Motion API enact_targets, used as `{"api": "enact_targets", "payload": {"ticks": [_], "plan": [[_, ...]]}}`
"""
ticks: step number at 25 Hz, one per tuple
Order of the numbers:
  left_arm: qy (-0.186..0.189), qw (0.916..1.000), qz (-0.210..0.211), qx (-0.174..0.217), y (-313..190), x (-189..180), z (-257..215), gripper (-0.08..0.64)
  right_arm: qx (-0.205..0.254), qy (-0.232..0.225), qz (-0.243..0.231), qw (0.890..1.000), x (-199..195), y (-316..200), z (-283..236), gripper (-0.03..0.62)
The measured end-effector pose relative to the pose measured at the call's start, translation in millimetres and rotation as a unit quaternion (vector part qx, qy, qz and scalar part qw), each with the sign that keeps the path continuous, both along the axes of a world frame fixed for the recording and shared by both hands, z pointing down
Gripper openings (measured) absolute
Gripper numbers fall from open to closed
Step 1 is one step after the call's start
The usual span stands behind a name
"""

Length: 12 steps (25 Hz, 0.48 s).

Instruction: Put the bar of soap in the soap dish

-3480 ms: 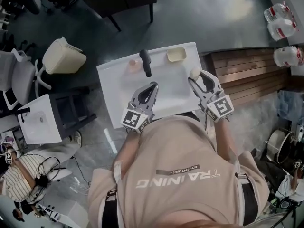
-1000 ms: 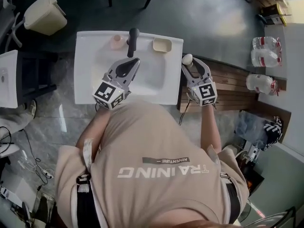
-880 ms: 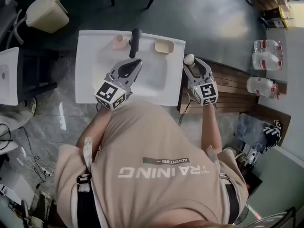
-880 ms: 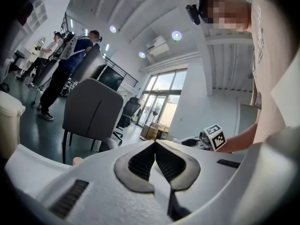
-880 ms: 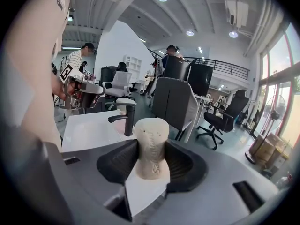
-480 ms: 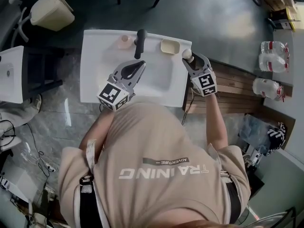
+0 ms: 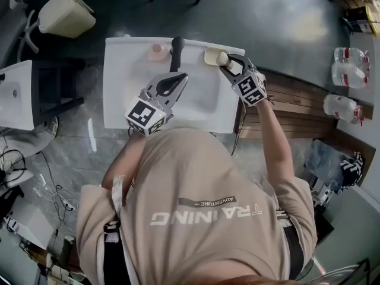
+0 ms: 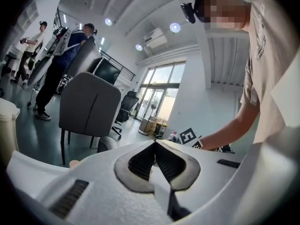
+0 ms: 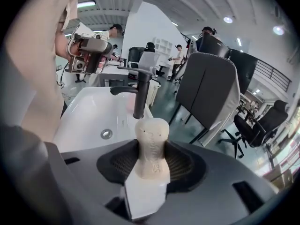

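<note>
In the head view, my right gripper is shut on the cream bar of soap, which hangs over the right end of the cream soap dish at the back right of the white sink. I cannot tell whether soap and dish touch. The right gripper view shows the soap upright between the jaws of that gripper, with the black faucet and the drain beyond; the dish is hidden. My left gripper hangs shut and empty over the basin. Its jaws meet at the tips.
The black faucet stands at the sink's back middle, with a pink object to its left. A wooden bench adjoins the sink's right side, with water bottles beyond. A cream bin and a second sink are at the left.
My right gripper has carried the soap from beside the sink's right edge leftward and back, to over the soap dish. The left gripper has stayed shut over the basin.
</note>
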<state>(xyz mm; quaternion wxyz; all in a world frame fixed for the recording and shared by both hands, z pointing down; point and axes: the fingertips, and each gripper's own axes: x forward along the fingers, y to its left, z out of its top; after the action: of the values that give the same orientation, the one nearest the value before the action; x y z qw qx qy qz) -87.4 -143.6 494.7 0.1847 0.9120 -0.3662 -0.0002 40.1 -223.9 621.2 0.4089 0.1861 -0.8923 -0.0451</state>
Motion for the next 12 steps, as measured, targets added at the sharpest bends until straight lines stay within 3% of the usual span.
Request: {"api": "enact_targets", "payload": {"ticks": [12], "plan": [[-0.004, 0.9978, 0.065, -0.014, -1, 49, 13, 0.009, -0.020, 0.099, -0.080, 0.992, -9, -11, 50, 0.166]]}}
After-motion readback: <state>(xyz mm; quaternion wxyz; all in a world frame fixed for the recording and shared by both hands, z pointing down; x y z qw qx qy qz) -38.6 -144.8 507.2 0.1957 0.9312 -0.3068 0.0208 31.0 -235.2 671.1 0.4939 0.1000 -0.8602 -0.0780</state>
